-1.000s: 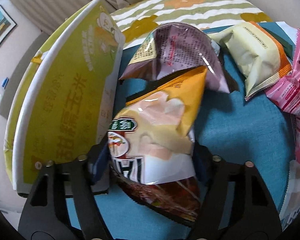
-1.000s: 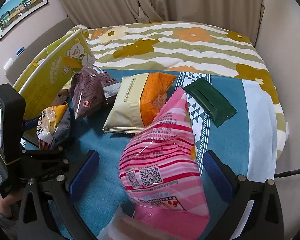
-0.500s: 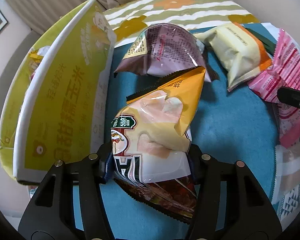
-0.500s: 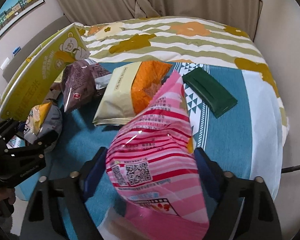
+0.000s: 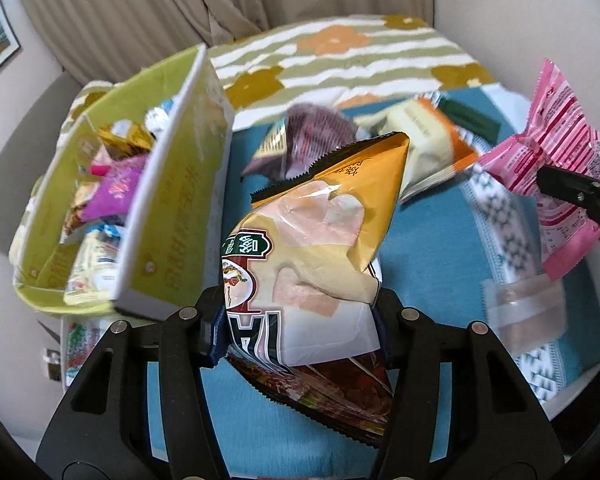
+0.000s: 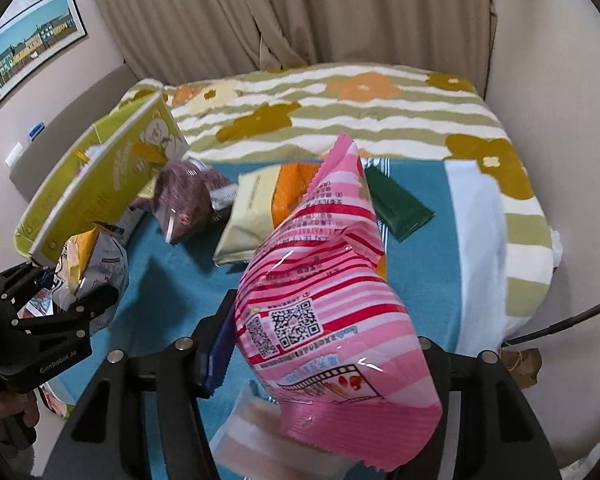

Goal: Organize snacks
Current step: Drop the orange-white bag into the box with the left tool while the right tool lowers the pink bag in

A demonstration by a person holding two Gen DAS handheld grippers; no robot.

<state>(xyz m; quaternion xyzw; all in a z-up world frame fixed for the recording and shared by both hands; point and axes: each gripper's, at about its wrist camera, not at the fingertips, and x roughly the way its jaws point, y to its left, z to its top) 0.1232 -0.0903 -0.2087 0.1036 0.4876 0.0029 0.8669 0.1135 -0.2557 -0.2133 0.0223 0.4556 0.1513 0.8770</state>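
My left gripper (image 5: 300,326) is shut on an orange and white snack bag (image 5: 320,248) and holds it lifted above the blue cloth (image 5: 428,248). It also shows in the right wrist view (image 6: 88,268). My right gripper (image 6: 324,356) is shut on a pink striped snack bag (image 6: 332,300), also lifted; it shows at the right of the left wrist view (image 5: 556,160). A yellow-green box (image 5: 168,216) at the left holds several snack packs. A purple bag (image 6: 184,204), a cream and orange bag (image 6: 260,204) and a dark green packet (image 6: 396,208) lie on the cloth.
The cloth lies on a bed with a flowered striped blanket (image 6: 340,120). Curtains (image 6: 300,12) hang behind it and a wall stands at the right. A clear pale packet (image 5: 524,308) lies on the cloth near the front. A framed picture (image 6: 32,44) hangs at the left.
Both grippers have closed on their bags and lifted them. The left view now looks down into the open box.
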